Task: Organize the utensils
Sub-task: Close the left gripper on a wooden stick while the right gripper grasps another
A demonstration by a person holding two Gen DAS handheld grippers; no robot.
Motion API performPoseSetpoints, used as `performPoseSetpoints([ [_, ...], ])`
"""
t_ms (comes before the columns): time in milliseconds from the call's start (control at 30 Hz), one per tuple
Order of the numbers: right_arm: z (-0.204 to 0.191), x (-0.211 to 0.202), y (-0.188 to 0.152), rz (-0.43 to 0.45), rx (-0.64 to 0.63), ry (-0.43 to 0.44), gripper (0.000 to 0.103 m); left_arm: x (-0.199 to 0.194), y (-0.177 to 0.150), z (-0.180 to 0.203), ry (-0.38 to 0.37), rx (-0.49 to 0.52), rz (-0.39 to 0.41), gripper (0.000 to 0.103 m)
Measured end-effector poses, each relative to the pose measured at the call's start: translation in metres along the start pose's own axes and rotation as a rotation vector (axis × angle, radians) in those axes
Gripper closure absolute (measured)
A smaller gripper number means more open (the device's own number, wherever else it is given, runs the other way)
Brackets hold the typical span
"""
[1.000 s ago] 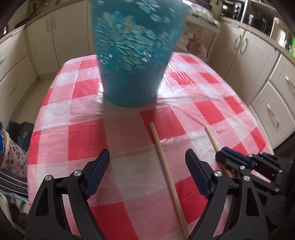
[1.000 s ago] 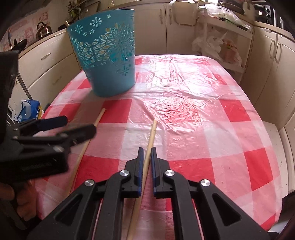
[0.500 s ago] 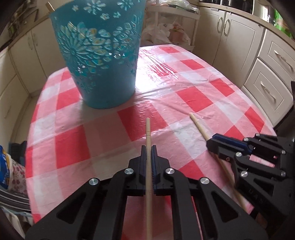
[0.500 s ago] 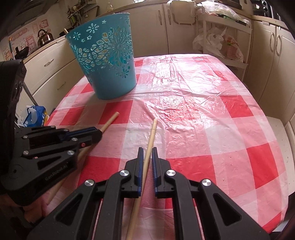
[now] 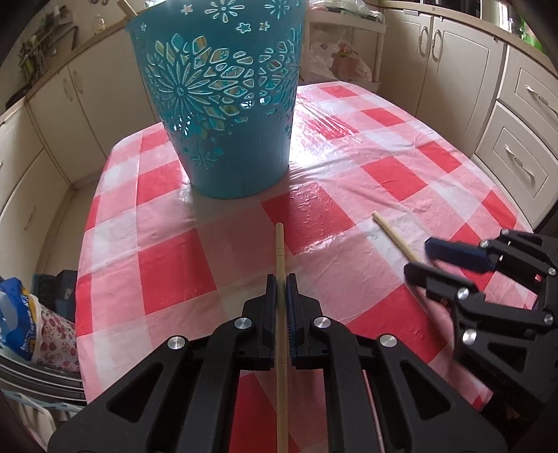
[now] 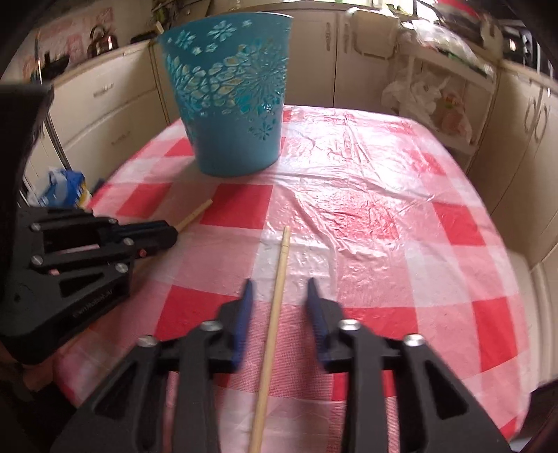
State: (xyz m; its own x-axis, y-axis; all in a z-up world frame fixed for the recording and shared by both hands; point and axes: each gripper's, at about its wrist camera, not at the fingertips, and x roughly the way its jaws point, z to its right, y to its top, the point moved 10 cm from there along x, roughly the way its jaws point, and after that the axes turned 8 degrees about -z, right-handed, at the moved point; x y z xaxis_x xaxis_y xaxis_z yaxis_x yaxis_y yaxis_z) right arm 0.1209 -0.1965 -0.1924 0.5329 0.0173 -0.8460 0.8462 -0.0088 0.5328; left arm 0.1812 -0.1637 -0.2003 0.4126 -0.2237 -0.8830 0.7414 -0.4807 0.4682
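Left wrist view: teal cut-out basket (image 5: 223, 101), wooden stick end (image 5: 122, 7) at its rim.

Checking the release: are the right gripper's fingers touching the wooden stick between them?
Apart. The right wrist view shows the right gripper open, pink tablecloth visible between each blue finger pad and the wooden stick.

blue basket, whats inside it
One wooden stick tip pokes above the blue basket's rim at the far left. Pale bits show through the cutouts, unidentifiable. The solid lower wall hides the bottom.
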Motion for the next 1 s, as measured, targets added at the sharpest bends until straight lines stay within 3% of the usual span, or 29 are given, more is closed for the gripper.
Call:
performPoseSetpoints([
  [100, 0.002, 0.000, 0.000, -0.002, 0.014, 0.018, 0.096, 0.000, 0.000, -0.001, -0.010, -0.006, -0.002, 0.095],
  [600, 0.005, -0.009, 0.003, 0.018, 0.073, 0.109, 0.097, -0.002, -0.004, -0.011, -0.088, -0.044, -0.007, 0.095],
  [867, 0.002, -0.009, 0.003, 0.017, 0.065, 0.109, 0.097, -0.004, -0.003, -0.014, -0.133, -0.062, -0.007, 0.095],
  [1000, 0.001, -0.001, -0.001, -0.019, 0.047, 0.078, 0.096, -0.001, -0.004, -0.015, -0.112, -0.049, -0.044, 0.095],
])
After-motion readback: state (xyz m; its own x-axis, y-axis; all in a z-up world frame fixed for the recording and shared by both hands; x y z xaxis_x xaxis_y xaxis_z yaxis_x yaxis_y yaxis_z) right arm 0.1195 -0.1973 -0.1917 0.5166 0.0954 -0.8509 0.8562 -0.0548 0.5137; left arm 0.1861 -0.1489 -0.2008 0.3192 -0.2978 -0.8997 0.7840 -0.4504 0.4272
